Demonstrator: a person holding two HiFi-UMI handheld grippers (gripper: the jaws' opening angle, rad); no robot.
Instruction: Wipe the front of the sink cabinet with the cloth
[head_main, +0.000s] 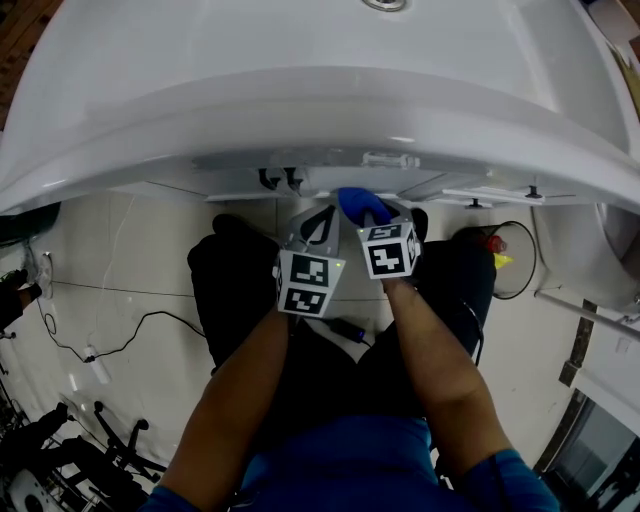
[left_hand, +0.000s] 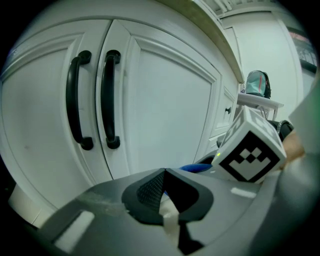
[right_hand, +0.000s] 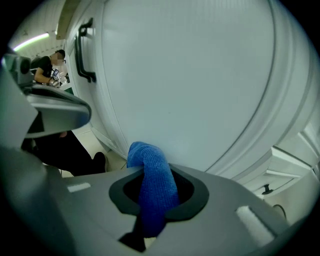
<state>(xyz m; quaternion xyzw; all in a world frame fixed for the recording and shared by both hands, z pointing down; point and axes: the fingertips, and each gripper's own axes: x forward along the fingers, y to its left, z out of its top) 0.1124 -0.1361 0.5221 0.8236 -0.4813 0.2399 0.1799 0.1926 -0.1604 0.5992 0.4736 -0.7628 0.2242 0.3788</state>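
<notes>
Right claw (right_hand: 155, 192): clenched on the blue cloth (right_hand: 152, 175), which passes between the two jaws as a thick folded roll. The cloth's free end rises past the jaw tips toward the white cabinet front (right_hand: 200, 75); whether it touches the door panel cannot be told. In the head view the cloth shows as a blue patch at the far end of this claw, just under the overhanging rim of the sink (head_main: 300, 90).

Left claw (left_hand: 165, 187): clenched, jaws together tip to tip, nothing between them. It lies just left of the right claw, both pointed at the cabinet. The right claw's marker cube (left_hand: 250, 152) shows at the right of the left gripper view, with a sliver of the blue cloth beside it.

Cabinet: two white panelled doors meeting at a centre seam, each with a black vertical bar handle (left_hand: 75, 100) set close to the seam. The left claw faces the door right of the seam; the handles stand to its left. A small dark knob (right_hand: 266, 189) sits on a white front further right.

Surroundings: the white sink spans the far part of the head view. Below it lies a pale tiled floor (head_main: 120, 260) with a thin dark cable (head_main: 150, 320) at left. The person's forearms (head_main: 440, 370) reach in from the near edge.
</notes>
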